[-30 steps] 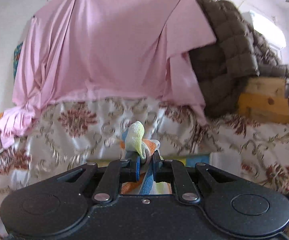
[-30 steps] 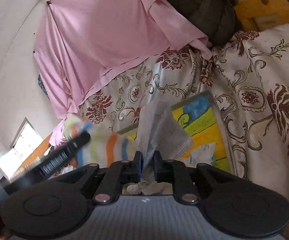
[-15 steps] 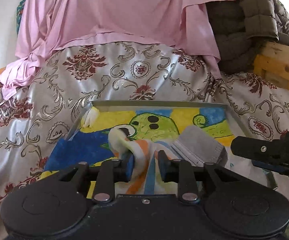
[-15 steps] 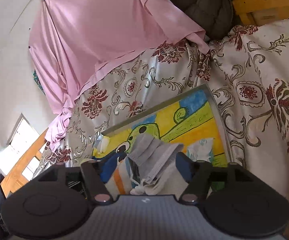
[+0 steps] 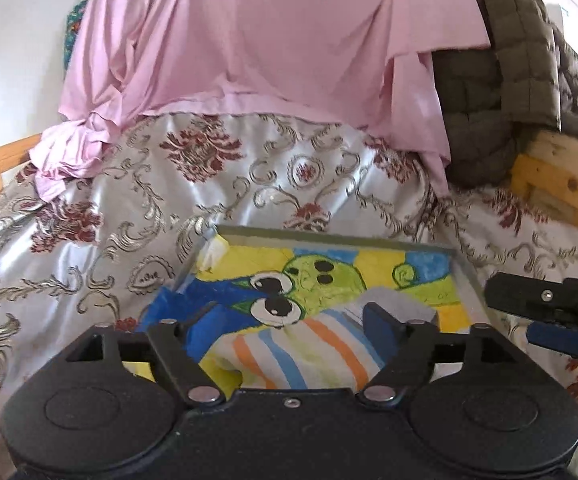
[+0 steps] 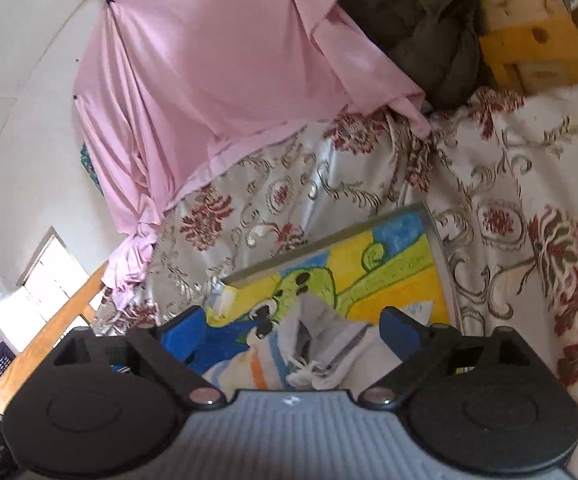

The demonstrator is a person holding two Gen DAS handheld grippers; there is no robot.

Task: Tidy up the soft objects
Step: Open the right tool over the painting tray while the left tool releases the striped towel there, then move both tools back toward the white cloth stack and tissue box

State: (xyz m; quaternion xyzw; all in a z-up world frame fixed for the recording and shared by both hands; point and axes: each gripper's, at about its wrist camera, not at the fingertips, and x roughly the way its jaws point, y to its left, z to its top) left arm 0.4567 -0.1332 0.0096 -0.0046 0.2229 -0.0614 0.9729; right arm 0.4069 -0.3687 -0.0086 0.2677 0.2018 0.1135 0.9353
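I've just been opening both jaws: left gripper (image 5: 289, 320) and right gripper (image 6: 293, 324) stand apart, gripping nothing. Striped cloth (image 5: 309, 352) and grey mask (image 6: 329, 340) lie on the painted tray (image 5: 329, 236). Withdrawing low, a pad could snag them off.

a: where do we have the tray (image 5: 463, 270)?

b: on the bedspread (image 5: 101, 248), in front of us. 2 soft things lie in its near part: the striped sock (image 5: 305, 350), and the face mask (image 6: 329, 344) just right of it, partly over it.

a: and behind the tray?

b: we see the draped sheet (image 5: 257, 36) hanging down onto the bedspread, with the quilted jacket (image 5: 505, 80) to its right, above the wooden board (image 5: 557, 172).

a: our grippers?

b: the left gripper (image 5: 293, 320) sits over the sock, the right gripper (image 6: 293, 330) over the mask.
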